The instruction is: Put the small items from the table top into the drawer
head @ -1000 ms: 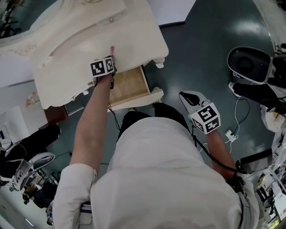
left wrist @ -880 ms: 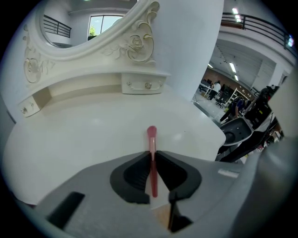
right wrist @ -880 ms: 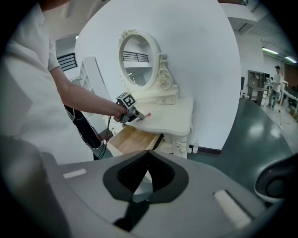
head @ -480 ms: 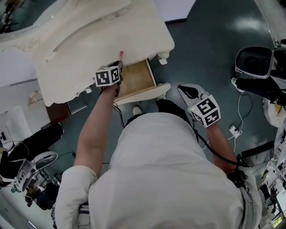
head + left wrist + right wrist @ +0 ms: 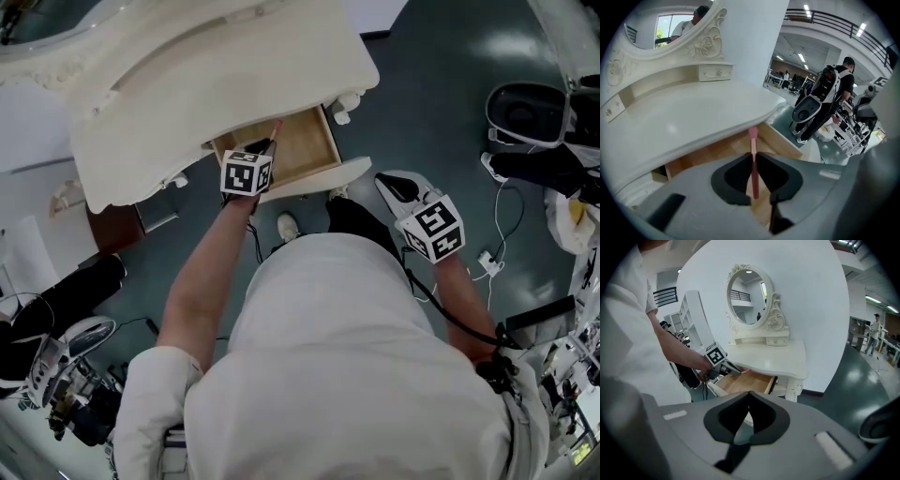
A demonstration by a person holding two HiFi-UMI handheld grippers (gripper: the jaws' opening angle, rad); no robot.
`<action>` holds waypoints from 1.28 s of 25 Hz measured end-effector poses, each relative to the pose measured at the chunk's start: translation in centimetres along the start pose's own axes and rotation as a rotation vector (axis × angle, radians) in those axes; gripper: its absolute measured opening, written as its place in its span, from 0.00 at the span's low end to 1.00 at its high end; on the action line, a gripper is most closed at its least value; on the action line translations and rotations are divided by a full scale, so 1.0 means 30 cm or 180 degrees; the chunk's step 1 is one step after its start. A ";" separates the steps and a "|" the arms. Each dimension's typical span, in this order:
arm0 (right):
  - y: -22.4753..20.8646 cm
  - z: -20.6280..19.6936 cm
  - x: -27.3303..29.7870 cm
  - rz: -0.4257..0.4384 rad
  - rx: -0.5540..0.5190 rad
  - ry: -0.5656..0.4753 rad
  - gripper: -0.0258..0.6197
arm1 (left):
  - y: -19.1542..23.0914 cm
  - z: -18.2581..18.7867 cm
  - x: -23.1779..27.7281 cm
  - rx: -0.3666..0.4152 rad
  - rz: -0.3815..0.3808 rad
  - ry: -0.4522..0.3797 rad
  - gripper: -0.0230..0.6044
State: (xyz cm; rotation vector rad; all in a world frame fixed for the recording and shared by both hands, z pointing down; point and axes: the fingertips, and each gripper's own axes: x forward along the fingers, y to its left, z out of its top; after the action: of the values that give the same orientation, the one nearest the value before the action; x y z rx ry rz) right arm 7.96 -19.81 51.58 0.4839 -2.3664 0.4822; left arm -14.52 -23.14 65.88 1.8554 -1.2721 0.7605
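we think the job is partway done. the drawer (image 5: pixel 305 150) is already pulled out, and it sits just under and just past the tips of our left gripper (image 5: pixel 753 157). its fingers (image 5: pixel 735 178) are squeezed nearly together on a thin pink stick (image 5: pixel 753 164), so they are grasping it. the top end of the stick pokes out past the finger tips, over the wood of the drawer, and the other end runs back between the fingers. the edge of the desk (image 5: pixel 693 117) is just above and beyond the finger tips. the stick is not lying in the drawer yet, so we need to lower it in and let go. we cannot see any other small thing on the part of the desk top that shows, so we cannot tell if more is left to pick up. our right gripper (image 5: pixel 749 397) has its fingers clenched tip to tip with nothing between them. the desk and the drawer are well apart from it, far out in front of its fingers.
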 end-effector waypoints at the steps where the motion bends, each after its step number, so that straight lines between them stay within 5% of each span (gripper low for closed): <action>1: 0.017 -0.004 0.001 -0.0008 0.0007 0.0014 0.04 | -0.005 -0.020 0.006 0.0019 -0.0034 0.0031 0.11; 11: 0.075 -0.083 -0.036 -0.0147 0.0172 0.0180 0.04 | 0.008 -0.104 0.162 0.0111 -0.0144 0.0353 0.11; 32: -0.118 -0.126 -0.041 -0.0088 0.0339 0.0411 0.04 | 0.042 -0.133 0.418 0.0202 0.0072 0.0666 0.11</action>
State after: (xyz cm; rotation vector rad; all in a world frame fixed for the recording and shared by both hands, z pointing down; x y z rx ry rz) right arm 12.47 -20.87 54.21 0.5173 -2.2159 0.6107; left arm -11.81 -26.33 78.42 1.7612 -1.1486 0.9898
